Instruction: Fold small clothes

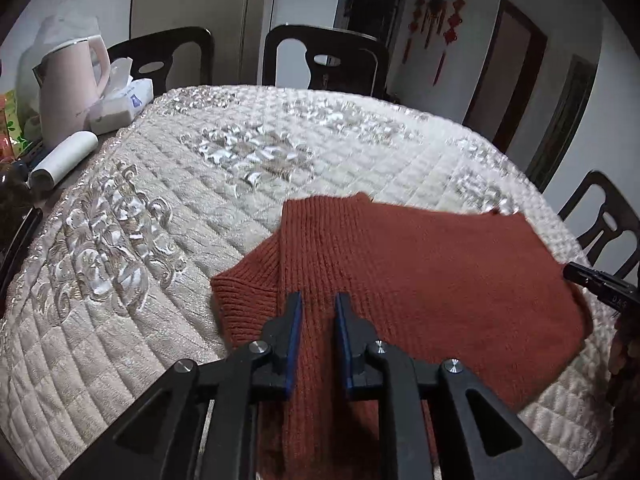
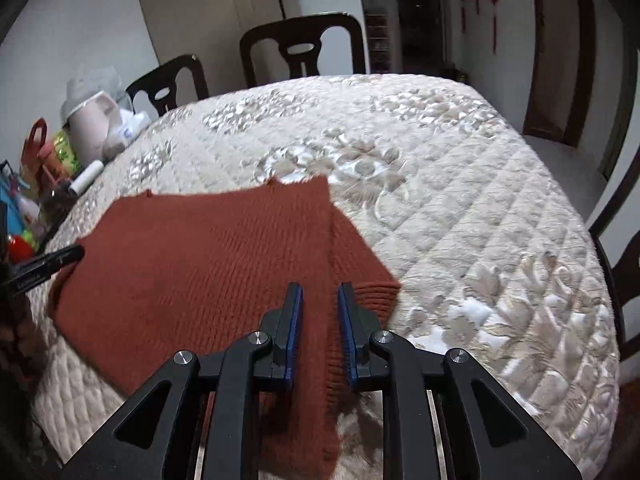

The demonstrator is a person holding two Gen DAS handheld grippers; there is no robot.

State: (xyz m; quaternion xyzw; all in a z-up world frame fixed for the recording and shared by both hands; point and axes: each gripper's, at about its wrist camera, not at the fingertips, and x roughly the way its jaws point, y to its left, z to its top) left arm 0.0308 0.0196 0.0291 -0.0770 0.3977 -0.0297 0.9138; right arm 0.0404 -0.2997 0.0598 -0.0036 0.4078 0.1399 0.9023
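Rust ribbed-knit sweater [image 1: 420, 264] lies flat, sleeves folded in, on quilted cream table [image 1: 168, 184] cover. Left tool [image 1: 318, 304] and right tool [image 2: 320, 294]: blue pads slightly apart, knit between them, not pinched.

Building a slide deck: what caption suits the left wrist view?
Left gripper poised with parted jaws over a rust knit sweater on a quilted table cover.
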